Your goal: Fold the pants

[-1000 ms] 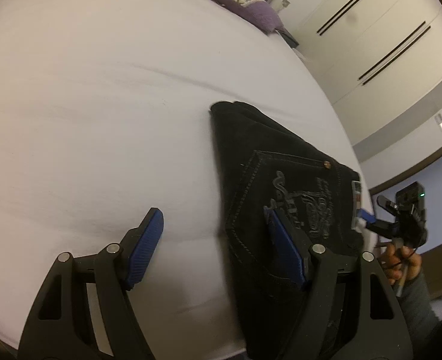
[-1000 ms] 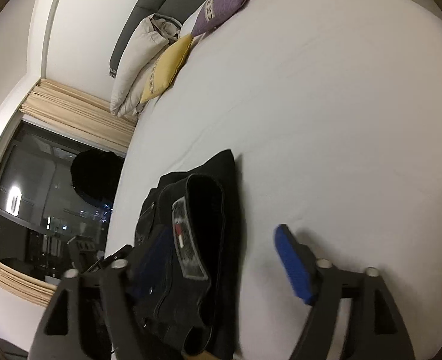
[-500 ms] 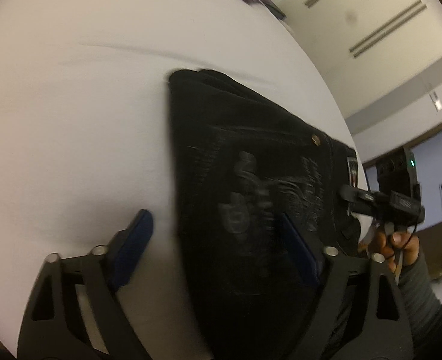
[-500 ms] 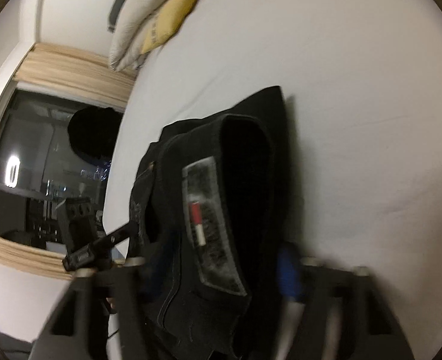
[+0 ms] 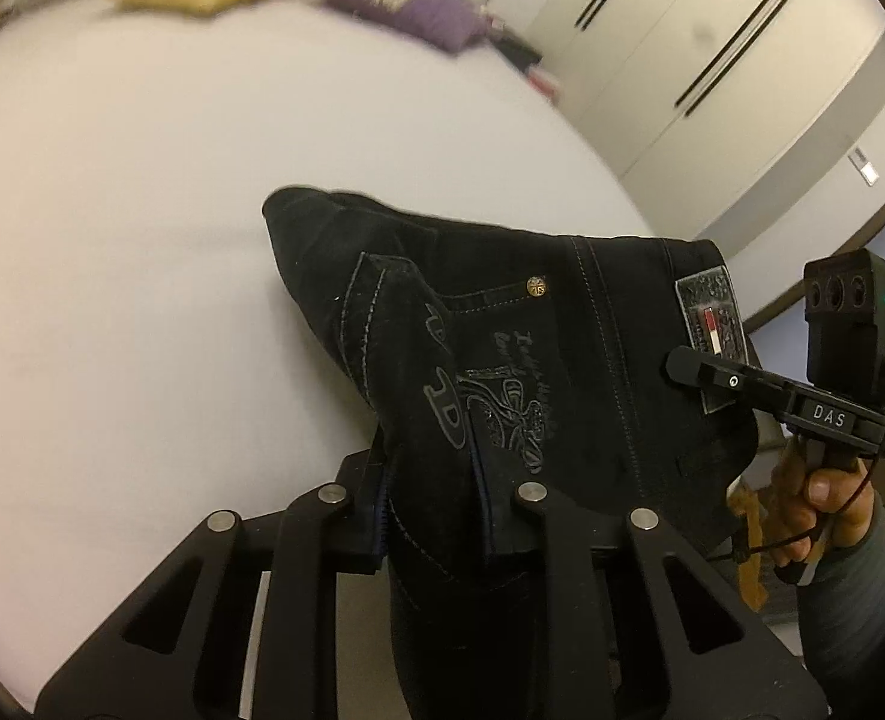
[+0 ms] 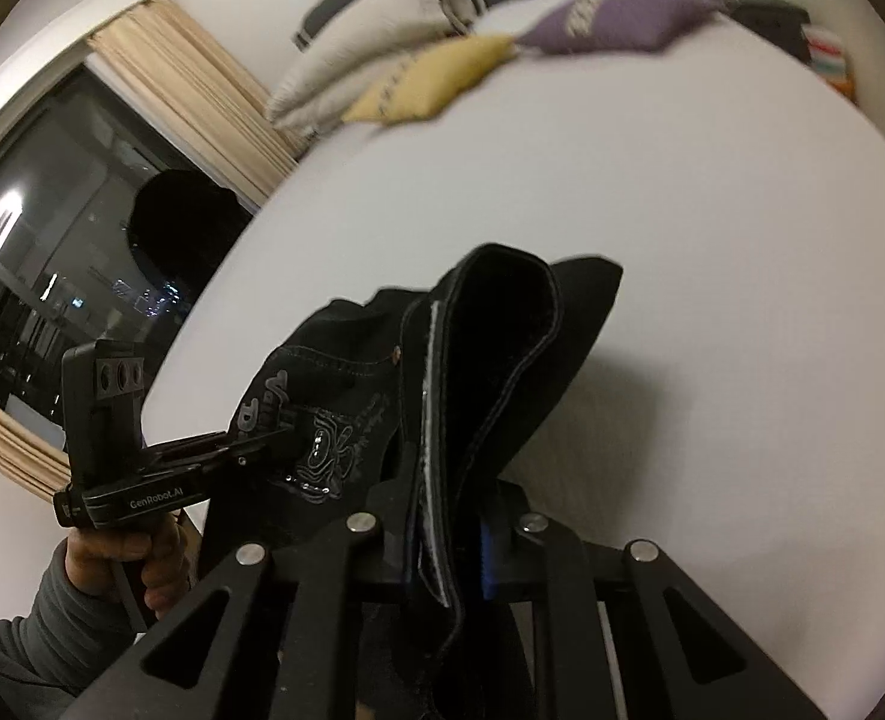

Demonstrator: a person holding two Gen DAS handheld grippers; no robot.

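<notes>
left gripper [image 5: 436, 516]: jaws had just been closing, clenched on a bunched fold of the pants at the embroidered back-pocket end; fabric was wedged between the pads, blue pad edge barely showing.
right gripper [image 6: 448, 546]: jaws had just been closing too, clamped on the waistband end; the belt patch edge and a thick fold of denim ran down between the pads.
left hand [image 6: 124, 558]: seen from the right wrist view, fingers wrapped round the handle of its gripper, grey sleeve below it.
right hand [image 5: 826, 498]: seen from the left wrist view, gripping its handle at the far right, grey sleeve below; that gripper's finger lay across the patch area.
pants [image 5: 562, 360]: black jeans, folded into a compact bundle, held at two ends between both grippers; near edge raised in the jaws, far corner looked to be on or just above the sheet, cannot tell which.
pocket detail: grey embroidery and a metal rivet [image 5: 535, 286] on the upper face.
waist patch [image 5: 712, 318]: grey label with a small red and white mark, near the right gripper's finger.
bed [image 5: 142, 240]: white sheet, smooth, under and around the bundle.
yellow cushion [image 6: 436, 84]: at the head of the bed, blurred.
purple cushion [image 6: 616, 18]: beside the yellow one, touching it.
grey pillows [image 6: 376, 30]: stacked behind the yellow cushion against a dark headboard.
window [image 6: 52, 228]: dark, to the left, beige curtain [image 6: 202, 90] alongside.
wardrobe doors [image 5: 712, 60]: white with dark slot handles, past the bed's far side.
</notes>
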